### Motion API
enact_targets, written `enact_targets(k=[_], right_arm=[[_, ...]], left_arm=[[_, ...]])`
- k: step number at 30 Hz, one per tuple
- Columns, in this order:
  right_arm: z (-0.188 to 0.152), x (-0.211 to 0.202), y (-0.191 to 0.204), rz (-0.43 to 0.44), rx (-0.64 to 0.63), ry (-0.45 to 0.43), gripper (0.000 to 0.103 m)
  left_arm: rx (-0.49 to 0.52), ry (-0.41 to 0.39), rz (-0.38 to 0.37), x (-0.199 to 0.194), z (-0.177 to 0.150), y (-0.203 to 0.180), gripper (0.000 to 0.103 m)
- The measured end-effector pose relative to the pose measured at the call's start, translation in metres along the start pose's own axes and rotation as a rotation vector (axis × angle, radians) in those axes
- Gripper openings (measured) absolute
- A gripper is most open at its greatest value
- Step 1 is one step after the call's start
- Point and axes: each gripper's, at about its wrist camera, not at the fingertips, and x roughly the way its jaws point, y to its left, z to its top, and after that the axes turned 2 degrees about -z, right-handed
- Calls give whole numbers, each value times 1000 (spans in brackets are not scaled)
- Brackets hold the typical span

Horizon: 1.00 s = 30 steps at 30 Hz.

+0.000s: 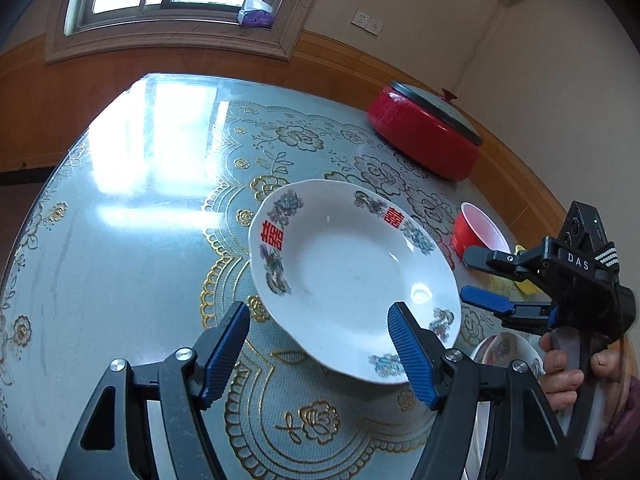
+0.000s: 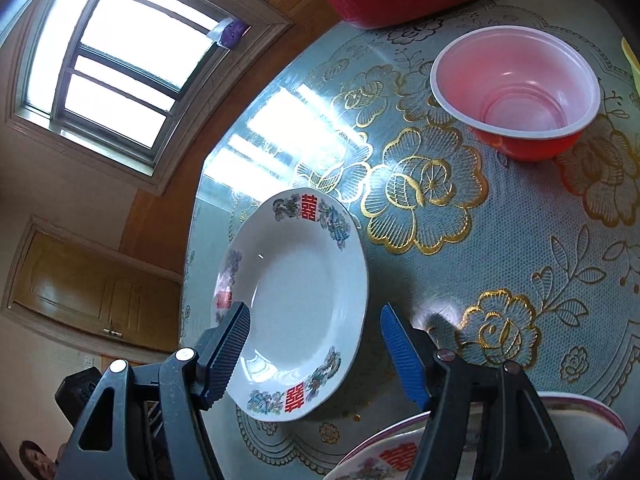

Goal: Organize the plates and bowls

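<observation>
- The white plate (image 1: 352,280) with red characters and flower sprays on its rim lies flat on the worktop (image 1: 120,240), in the lower middle of the left wrist view and the lower left-centre of the right wrist view.
- The left gripper (image 1: 320,354) hovers over the plate's near rim with its fingers (image 1: 226,354) spread wide and holding nothing; whether either finger touches the rim I cannot tell.
- The right gripper (image 2: 314,354) is also released and empty, one finger over the plate's edge, the other above the patterned cloth beside it. In the left wrist view it appears at the right edge of the frame, held in a hand (image 1: 564,376).
- A red bowl (image 2: 516,92) with a pale inside stands well apart, in the upper right of the right wrist view; a second decorated plate (image 2: 384,456) sits at the bottom edge, near the white one.
- A red lidded pot (image 1: 424,132) sits at the far right of the worktop.
- Risks, as I judge them: the plate is glazed and the cloth glossy, so a closing finger may push it sliding instead of getting under the rim.
- A thin grip on the edge alone could let the plate tip out once lifted.
- The two grippers work close together here and could collide, or knock the neighbouring plate.
</observation>
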Motion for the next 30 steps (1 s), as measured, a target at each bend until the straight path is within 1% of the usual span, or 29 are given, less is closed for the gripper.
enact_targets(k=[4,7,9,11,13,15,17,19,22,25,27,30], right_arm=[[11,13,-2,-8,8,6,69],[18,25,0,4,5,23,69],[19,33,2,17,-7,38,69],[21,42,2,30,-9,49,60],[23,50,3,28,-15,61,53],[21,55,0,22,-17,68,46],[21,60,-2,11,-25,65,35],[20,61,-4,20,-27,66,34],[19,61,-3,19,-61,68,34],[18,61,-4,23,-64,70,34],[17,60,-2,6,-82,67,34],[15,56,-2,-13,-89,63,36]], left_arm=[[-9,2,6,17,13,13,71],[-16,13,-12,31,22,20,70],[-10,23,-29,41,26,22,65],[-1,35,-53,50,31,23,58],[10,43,-48,58,35,24,54],[7,57,-51,66,38,28,44],[-1,71,-57,75,40,32,38],[14,60,-57,79,41,32,38],[41,51,-32,84,44,30,38],[59,56,-8,83,43,27,37],[56,64,-21,80,39,26,32],[64,79,-41,74,30,21,32]])
